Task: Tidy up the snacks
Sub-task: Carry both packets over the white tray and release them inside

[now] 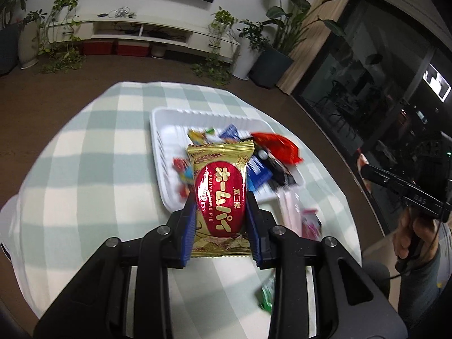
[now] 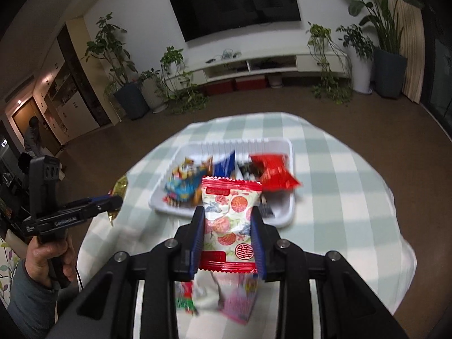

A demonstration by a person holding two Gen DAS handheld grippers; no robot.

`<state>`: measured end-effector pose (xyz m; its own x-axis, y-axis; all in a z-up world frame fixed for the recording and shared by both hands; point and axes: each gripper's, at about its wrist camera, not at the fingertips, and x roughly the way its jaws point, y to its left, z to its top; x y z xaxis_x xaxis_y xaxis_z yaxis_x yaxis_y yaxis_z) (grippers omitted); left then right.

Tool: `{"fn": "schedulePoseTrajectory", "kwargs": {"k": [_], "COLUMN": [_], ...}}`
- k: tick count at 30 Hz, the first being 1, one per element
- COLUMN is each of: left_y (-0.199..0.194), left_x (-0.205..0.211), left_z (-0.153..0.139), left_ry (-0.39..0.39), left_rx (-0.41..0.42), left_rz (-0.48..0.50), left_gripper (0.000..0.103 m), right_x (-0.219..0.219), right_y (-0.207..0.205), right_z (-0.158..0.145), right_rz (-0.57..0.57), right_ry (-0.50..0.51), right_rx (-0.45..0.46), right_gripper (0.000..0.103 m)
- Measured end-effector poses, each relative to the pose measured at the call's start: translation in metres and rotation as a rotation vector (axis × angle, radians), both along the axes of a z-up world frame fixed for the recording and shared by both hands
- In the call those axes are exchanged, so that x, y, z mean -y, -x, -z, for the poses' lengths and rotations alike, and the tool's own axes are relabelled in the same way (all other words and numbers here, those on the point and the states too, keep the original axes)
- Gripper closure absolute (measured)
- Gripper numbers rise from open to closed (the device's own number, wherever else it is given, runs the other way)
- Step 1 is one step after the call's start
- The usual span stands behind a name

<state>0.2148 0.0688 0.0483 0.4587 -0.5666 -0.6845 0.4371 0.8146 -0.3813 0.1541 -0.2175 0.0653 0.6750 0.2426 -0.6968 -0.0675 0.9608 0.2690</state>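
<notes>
Snacks are held one to each tool, both above the surface (image 1: 84, 169), which is covered by a soft cloth checked in pale green and white.

Left tool (image 1: 221, 212): ribbed blue pads are clamped on the long edges of a gold pie packet (image 1: 219, 197). The packet is a glossy foil pillow pack, rectangular, with crimped serrated ends and a red oval label. Its long axis runs along the fingers, the far end pointing toward the white tray (image 1: 158, 130).

Right tool (image 2: 227, 237): pads are pressed against the sides of a white printed packet (image 2: 228, 220), a flat plastic sachet with red crimped ends and round red motifs. Its long axis also lies along the fingers, the far end toward the tray.

The tray is rigid, rectangular, with rounded corners and ribbed walls. Inside it lie crinkled wrappers, blurred: a red packet (image 1: 278, 147) at its right end, a blue packet (image 1: 230, 132) near the middle, a multicoloured one at its left.

Seen only in the left wrist view: a green wrapper (image 1: 267, 296) on the cloth, nearer than the tray. Seen only in the right wrist view: pink and white loose packets (image 2: 237, 299) nearer than the tray, and the wall television (image 2: 234, 2) in full.
</notes>
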Motion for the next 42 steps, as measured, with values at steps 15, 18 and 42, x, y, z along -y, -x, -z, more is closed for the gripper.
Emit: {"fn": "schedulePoseTrajectory", "kwargs": {"k": [15, 18, 42], "left_y": [-0.095, -0.104, -0.089], "left_x": [0.043, 0.048, 0.055], "left_z": [0.044, 0.055, 0.056], "left_ry": [-0.126, -0.126, -0.14], "left_rx": [-0.03, -0.04, -0.032], "left_rz": [-0.022, -0.023, -0.024], "left_gripper": [0.073, 0.073, 0.038], "right_x": [-0.033, -0.035, -0.028], "right_y": [-0.117, -0.124, -0.127], "right_z": [0.074, 0.085, 0.087], "right_rz": [-0.091, -0.092, -0.068], "right_ry": [0.112, 0.125, 0.17], "right_rx": [-0.122, -0.135, -0.139], "right_gripper": [0.07, 0.07, 0.059]}}
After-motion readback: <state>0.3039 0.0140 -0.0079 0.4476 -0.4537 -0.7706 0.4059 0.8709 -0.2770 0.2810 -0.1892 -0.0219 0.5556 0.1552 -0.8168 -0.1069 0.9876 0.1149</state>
